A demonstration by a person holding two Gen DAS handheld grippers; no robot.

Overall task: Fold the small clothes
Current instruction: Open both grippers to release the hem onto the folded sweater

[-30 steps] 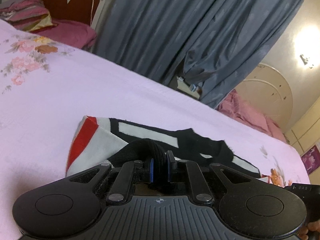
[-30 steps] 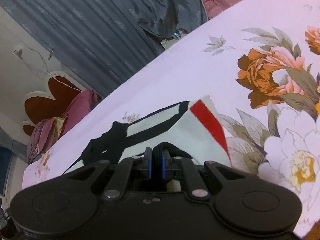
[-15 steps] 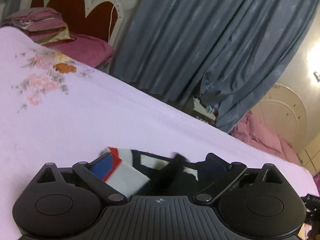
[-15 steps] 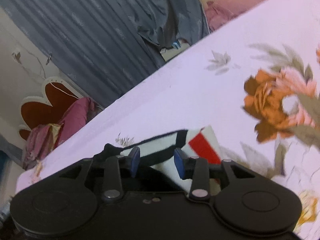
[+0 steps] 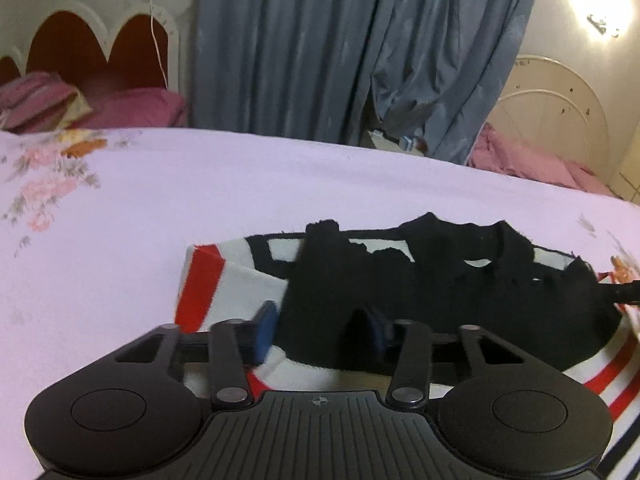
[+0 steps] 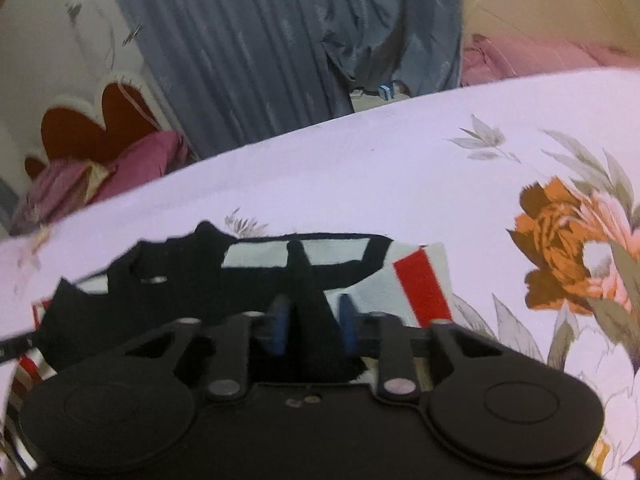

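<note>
The little shirt (image 5: 404, 280) lies on the bed (image 5: 200, 184), well away from its edges. Both grippers, left (image 5: 320, 326) and right (image 6: 312, 322), have just been closing on black cloth but stay a bit apart. Next: pinch tight, then fold it over.

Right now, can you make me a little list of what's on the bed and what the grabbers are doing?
surface: bedsheet, pale purple with flowers
clothing: small garment, black, white and red, lying on the bed
left hand-held gripper: jaws just closing, black fabric between them
right hand-held gripper: jaws just closing around a black fold
background: blue-grey curtain
</note>
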